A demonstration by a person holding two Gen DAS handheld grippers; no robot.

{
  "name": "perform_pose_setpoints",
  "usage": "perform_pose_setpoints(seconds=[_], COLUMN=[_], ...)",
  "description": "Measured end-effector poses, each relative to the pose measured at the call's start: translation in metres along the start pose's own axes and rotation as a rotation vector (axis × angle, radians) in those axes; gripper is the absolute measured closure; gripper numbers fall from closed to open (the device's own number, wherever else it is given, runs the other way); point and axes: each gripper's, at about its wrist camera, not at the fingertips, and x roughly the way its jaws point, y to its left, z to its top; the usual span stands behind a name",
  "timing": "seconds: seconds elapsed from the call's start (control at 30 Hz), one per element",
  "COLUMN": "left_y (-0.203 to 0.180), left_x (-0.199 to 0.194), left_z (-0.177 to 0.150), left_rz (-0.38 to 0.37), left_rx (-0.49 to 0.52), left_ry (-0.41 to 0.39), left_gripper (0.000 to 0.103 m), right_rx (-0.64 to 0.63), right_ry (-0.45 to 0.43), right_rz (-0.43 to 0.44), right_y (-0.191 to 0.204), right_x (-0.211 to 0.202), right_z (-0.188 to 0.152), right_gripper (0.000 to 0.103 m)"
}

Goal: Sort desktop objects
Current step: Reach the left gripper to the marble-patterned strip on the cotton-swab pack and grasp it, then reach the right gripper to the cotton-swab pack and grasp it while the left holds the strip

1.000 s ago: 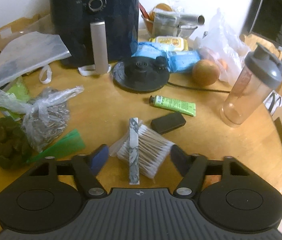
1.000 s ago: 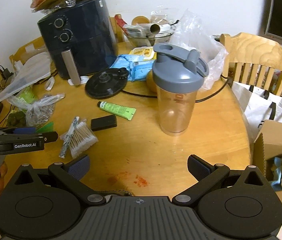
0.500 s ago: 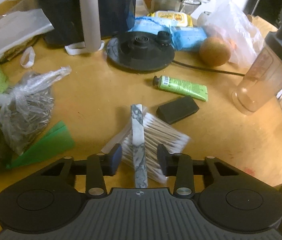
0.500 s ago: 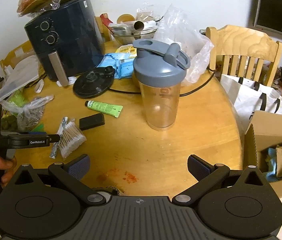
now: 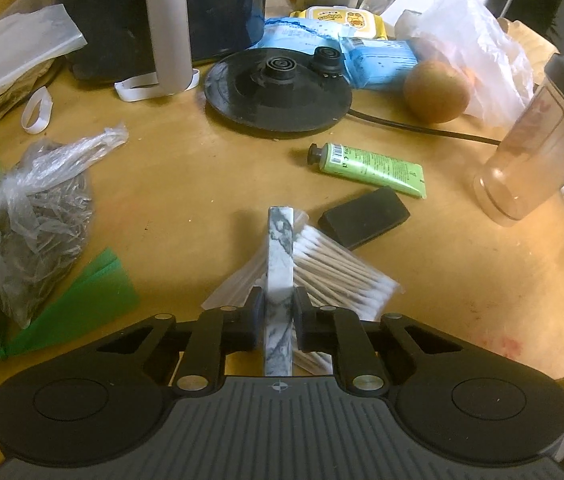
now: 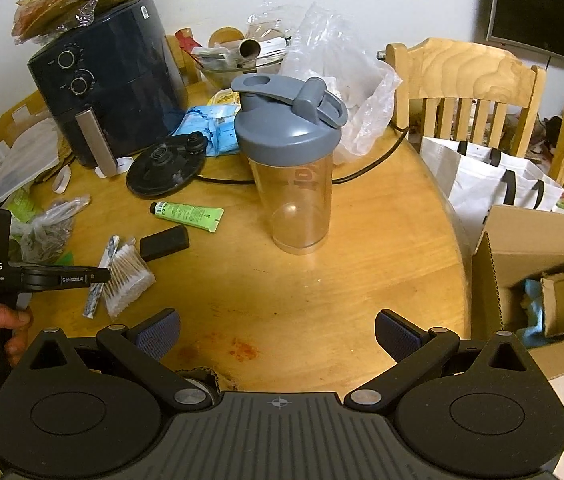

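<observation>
Two pads of the left tool (image 5: 280, 320) are squeezed tight on the marble strip (image 5: 280, 256), the flat card top of the cotton swab pack (image 5: 333, 272). Its jaws have just been closing, w/ the strip between them.

Left wrist view: the pack sits on the bench (image 5: 186, 184), bag part fanned out to the right of the strip. What could go bad: the tool only has the thin card, not the swabs. If it lifts fast, the soft bag may swing, tear off or spill sticks. The black case (image 5: 363, 216) touches, or nearly touches, the far right of the pack, so a drag could push it along. The green tube (image 5: 369, 164) lies just past the case. The seed bag (image 5: 30, 216) and green strip (image 5: 78, 304) are left of the pack, not touching. The kettle base (image 5: 278, 88) and its cord are farther back, well apart.

Right wrist view: the right tool (image 6: 278, 336) is wide apart, holding nothing, over bare bench. The shaker bottle (image 6: 293, 160) stands tall, right of the pack and well apart. It could tip if an arm swings by. The left tool comes in from the left edge, w/ a hand (image 6: 6, 320) under it. The cardboard box (image 6: 537, 276) sits off the bench edge, far right of the bottle.
</observation>
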Motion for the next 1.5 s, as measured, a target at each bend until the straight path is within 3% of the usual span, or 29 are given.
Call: perform_pose_setpoints(seconds=[0.43, 1.5], left_y=[0.002, -0.005], left_x=[-0.016, -0.12], left_z=[-0.004, -0.035], left_rz=[0.005, 0.062], left_rx=[-0.032, -0.21], left_ry=[-0.031, -0.184], left_gripper=[0.087, 0.087], right_rx=[-0.036, -0.219], right_ry=[-0.008, -0.004], right_rz=[0.04, 0.224], right_y=[0.007, 0.056], right_x=[0.002, 0.015], right_z=[0.004, 0.01], right_gripper=[0.0, 0.0])
